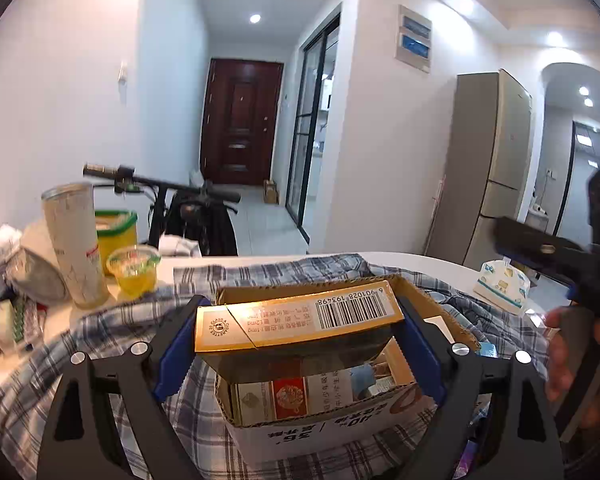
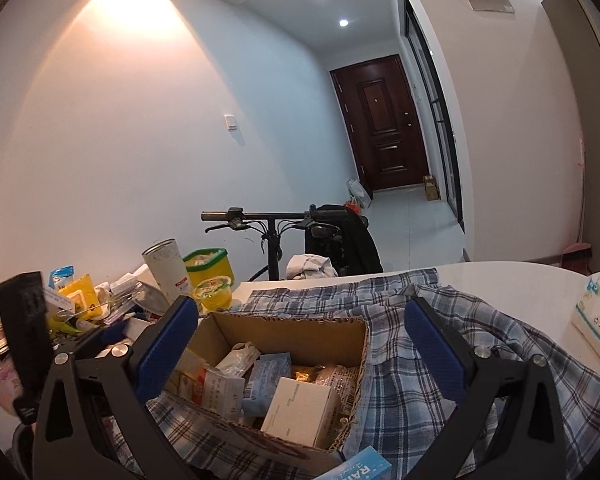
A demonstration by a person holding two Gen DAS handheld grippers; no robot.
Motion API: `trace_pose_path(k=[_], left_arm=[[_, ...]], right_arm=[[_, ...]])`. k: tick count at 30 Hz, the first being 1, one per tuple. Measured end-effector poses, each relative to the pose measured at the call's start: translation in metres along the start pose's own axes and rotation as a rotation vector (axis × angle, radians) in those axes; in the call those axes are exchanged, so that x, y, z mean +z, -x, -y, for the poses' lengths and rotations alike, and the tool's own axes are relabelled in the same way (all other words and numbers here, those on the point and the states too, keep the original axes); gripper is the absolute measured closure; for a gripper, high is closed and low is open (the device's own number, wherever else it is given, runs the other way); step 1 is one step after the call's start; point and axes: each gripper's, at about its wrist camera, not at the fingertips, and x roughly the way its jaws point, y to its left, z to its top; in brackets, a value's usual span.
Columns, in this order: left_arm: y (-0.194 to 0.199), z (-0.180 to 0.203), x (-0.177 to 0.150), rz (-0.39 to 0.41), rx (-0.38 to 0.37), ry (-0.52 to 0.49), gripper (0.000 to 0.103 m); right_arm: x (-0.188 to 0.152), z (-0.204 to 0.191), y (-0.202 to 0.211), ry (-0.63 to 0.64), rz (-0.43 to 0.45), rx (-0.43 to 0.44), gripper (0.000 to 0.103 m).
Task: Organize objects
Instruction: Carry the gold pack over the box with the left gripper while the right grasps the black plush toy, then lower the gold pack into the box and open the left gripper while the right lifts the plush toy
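My left gripper (image 1: 300, 328) is shut on a gold cigarette carton (image 1: 296, 320) with a barcode and holds it just above an open cardboard box (image 1: 320, 416). The box holds several small packets and lies on a blue plaid cloth (image 1: 100, 340). In the right wrist view the same box (image 2: 284, 336) sits between the fingers of my right gripper (image 2: 300, 320), which is open, empty and raised above it. A white packet (image 2: 300, 408) lies inside the box. The right gripper body (image 1: 560, 256) shows at the right of the left wrist view.
A tall white cup (image 1: 76, 244), a yellow tub with a green lid (image 1: 116, 232) and a jelly cup (image 1: 134, 268) stand at the table's left, beside a heap of packets (image 2: 84, 300). A tissue pack (image 1: 500, 284) lies at the right. A bicycle (image 2: 276, 232) stands behind the table.
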Motion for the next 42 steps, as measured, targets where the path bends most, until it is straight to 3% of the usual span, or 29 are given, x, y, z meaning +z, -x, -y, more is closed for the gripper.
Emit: trace_pose_path(k=[5,9,12,19,25,32,34,38,42], left_arm=[[-0.003,-0.010,0.000,-0.016,-0.008,0.049,0.012],[0.001,-0.009,0.001,-0.001,-0.001,0.045,0.012],[0.004,-0.008,0.001,0.007,-0.003,0.043,0.012],[0.010,-0.010,0.004,0.032,0.005,0.047,0.012],[0.011,-0.011,0.004,0.033,0.011,0.050,0.011],[0.013,-0.009,0.004,0.040,0.005,0.060,0.012],[0.015,-0.009,0.004,0.051,0.002,0.064,0.012],[0.020,-0.013,0.006,0.071,0.004,0.081,0.012],[0.025,-0.026,0.009,0.094,0.017,0.134,0.012]], right_arm=[[-0.010,-0.004,0.019,0.055,0.040,0.006,0.000],[-0.028,-0.011,0.023,0.081,-0.023,0.026,0.000],[-0.048,-0.034,0.032,0.180,-0.077,0.105,0.000],[-0.097,-0.075,0.017,0.299,-0.301,0.276,0.000],[-0.117,-0.076,-0.016,0.320,-0.484,0.209,0.001],[-0.133,-0.063,-0.035,0.311,-0.604,0.155,0.037],[-0.135,-0.064,-0.035,0.318,-0.613,0.165,0.057],[-0.135,-0.064,-0.032,0.333,-0.598,0.166,0.064],[-0.120,-0.066,-0.021,0.321,-0.529,0.172,0.064]])
